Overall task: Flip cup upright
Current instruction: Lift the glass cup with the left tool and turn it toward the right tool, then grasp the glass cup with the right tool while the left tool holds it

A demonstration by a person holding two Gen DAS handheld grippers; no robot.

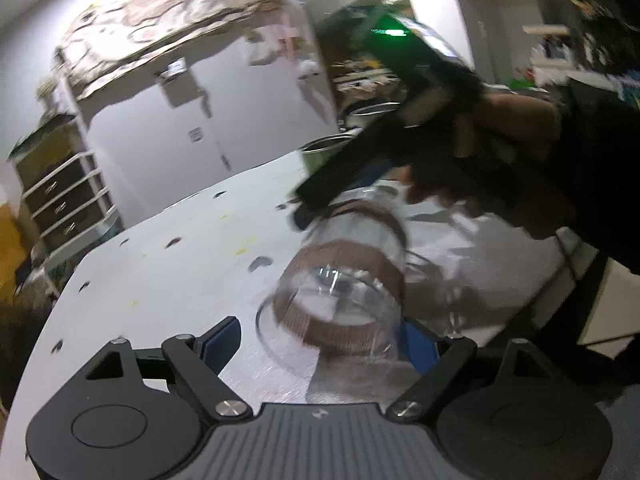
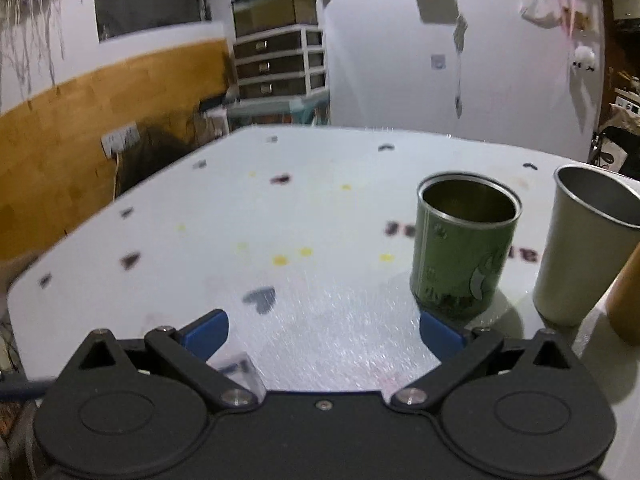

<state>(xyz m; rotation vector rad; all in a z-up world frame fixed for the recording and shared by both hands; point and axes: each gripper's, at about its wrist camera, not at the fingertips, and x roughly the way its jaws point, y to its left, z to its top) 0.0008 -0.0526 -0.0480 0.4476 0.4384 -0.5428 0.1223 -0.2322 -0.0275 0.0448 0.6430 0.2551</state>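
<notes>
A clear glass cup (image 1: 340, 300) with a brown woven band lies tilted on the white table (image 1: 180, 264), its open mouth toward the camera, between the blue pads of my left gripper (image 1: 324, 344). The jaws stand wide and the pads look apart from the glass. The right gripper's dark body (image 1: 360, 168) and the gloved hand holding it hang just above and behind the cup. In the right wrist view my right gripper (image 2: 324, 330) is open and empty above the table (image 2: 320, 320); the glass cup does not show there.
A green tin cup (image 2: 466, 248) stands upright by the right pad, a steel tumbler (image 2: 584, 248) right of it, a brown cylinder (image 2: 628, 300) at the frame edge. Metal pots (image 1: 332, 148) sit at the table's far side. A drawer unit (image 2: 280, 64) stands beyond it.
</notes>
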